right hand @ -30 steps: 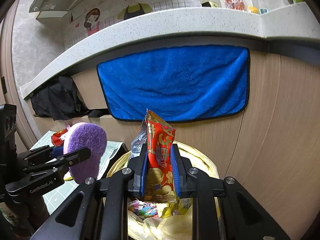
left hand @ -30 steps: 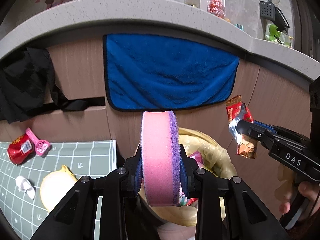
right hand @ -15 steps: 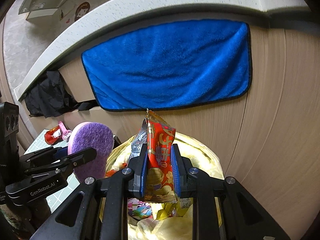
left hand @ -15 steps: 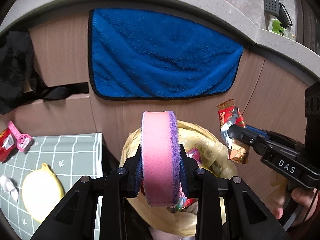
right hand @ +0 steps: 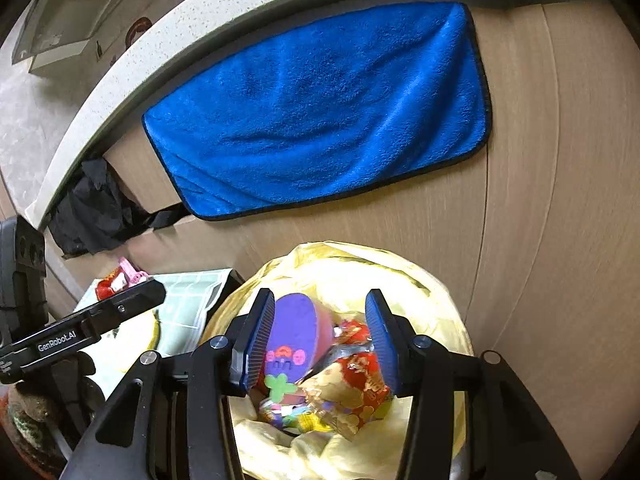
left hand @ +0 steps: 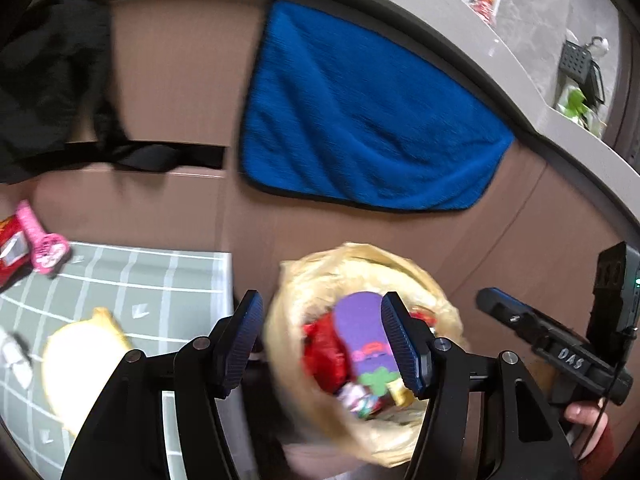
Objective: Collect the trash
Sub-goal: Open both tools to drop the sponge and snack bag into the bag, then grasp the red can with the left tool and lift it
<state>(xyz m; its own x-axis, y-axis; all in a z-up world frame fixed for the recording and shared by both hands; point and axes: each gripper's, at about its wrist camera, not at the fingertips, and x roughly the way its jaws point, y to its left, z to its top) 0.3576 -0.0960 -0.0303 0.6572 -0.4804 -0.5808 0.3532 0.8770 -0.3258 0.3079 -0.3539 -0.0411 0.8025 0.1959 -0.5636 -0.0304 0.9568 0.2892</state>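
Note:
A bin lined with a yellow bag (left hand: 360, 268) (right hand: 360, 264) stands below both grippers. Inside lie the pink and purple sponge (left hand: 362, 328) (right hand: 294, 332) and the red snack wrapper (right hand: 360, 376) (left hand: 324, 352) among other trash. My left gripper (left hand: 322, 340) is open and empty above the bin's left side; it also shows at the left of the right wrist view (right hand: 120, 308). My right gripper (right hand: 318, 340) is open and empty over the bin, and shows at the right of the left wrist view (left hand: 504, 308).
A green grid mat (left hand: 132, 280) lies left of the bin with a yellow lemon-shaped item (left hand: 80, 356), a pink item (left hand: 44, 244) and a red packet (left hand: 10, 248). A blue towel (left hand: 360, 120) (right hand: 320, 108) hangs on the wooden cabinet front. Black cloth (left hand: 44, 80) hangs at left.
Both grippers have opened. The sponge has dropped from my left gripper and the snack wrapper from my right gripper into the bin. Both views tilted down.

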